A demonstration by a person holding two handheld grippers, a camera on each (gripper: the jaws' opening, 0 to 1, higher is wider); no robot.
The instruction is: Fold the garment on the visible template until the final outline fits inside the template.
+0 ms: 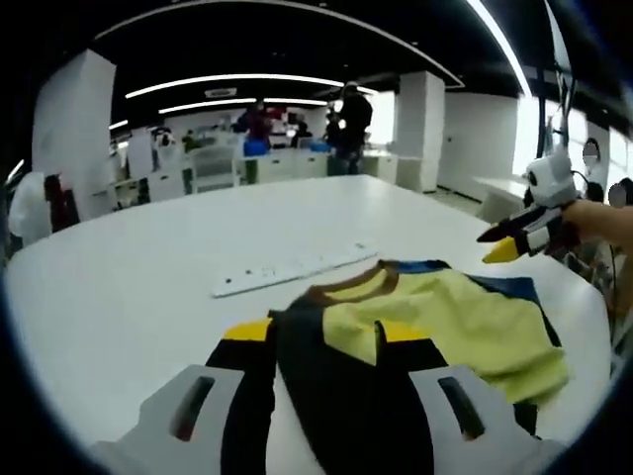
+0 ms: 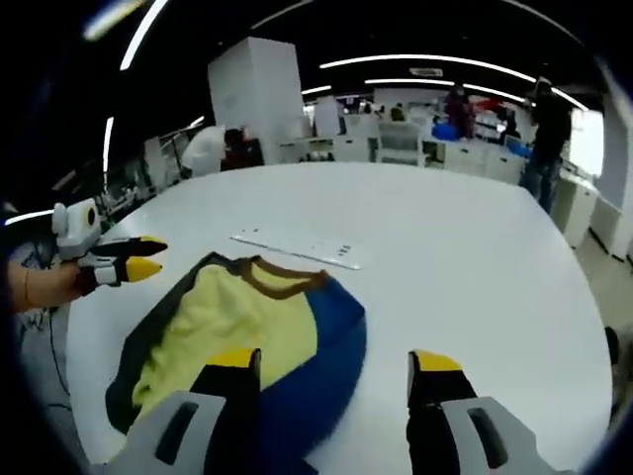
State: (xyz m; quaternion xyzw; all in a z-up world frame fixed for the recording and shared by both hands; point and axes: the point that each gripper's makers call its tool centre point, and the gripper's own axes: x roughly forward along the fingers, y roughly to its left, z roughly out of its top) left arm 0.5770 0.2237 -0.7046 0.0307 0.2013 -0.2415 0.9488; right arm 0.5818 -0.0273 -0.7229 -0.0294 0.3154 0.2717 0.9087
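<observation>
in the left gripper view we see the left gripper (image 1: 326, 341) held low over the near edge of the garment (image 1: 435, 322), its two yellow-tipped jaws standing apart with dark cloth lying between and under them; we cannot tell whether any of that cloth is pinched. at the right edge of this view the right gripper (image 1: 509, 242) comes in, held by a hand (image 1: 603, 223), its yellow tips close over the far right side of the table (image 1: 148, 287), just beside the garment's blue edge.

in the right gripper view the right gripper (image 2: 334, 371) has its jaws set wide. the left jaw's tip lies over the blue hem of the garment (image 2: 247, 327); the right jaw is over bare table (image 2: 475, 267). nothing sits between them but cloth edge and tabletop. the left gripper (image 2: 134, 255) enters from the left of this view, gripped by a hand (image 2: 45, 282), its yellow tips near the garment's dark sleeve side.

the garment lies bunched on the white table, yellow body with a brown collar, blue and black panels. just beyond the collar lies a flat white strip (image 2: 297, 247) with small marks. we see no containers on the table. people (image 1: 348, 124) stand far behind among desks.
</observation>
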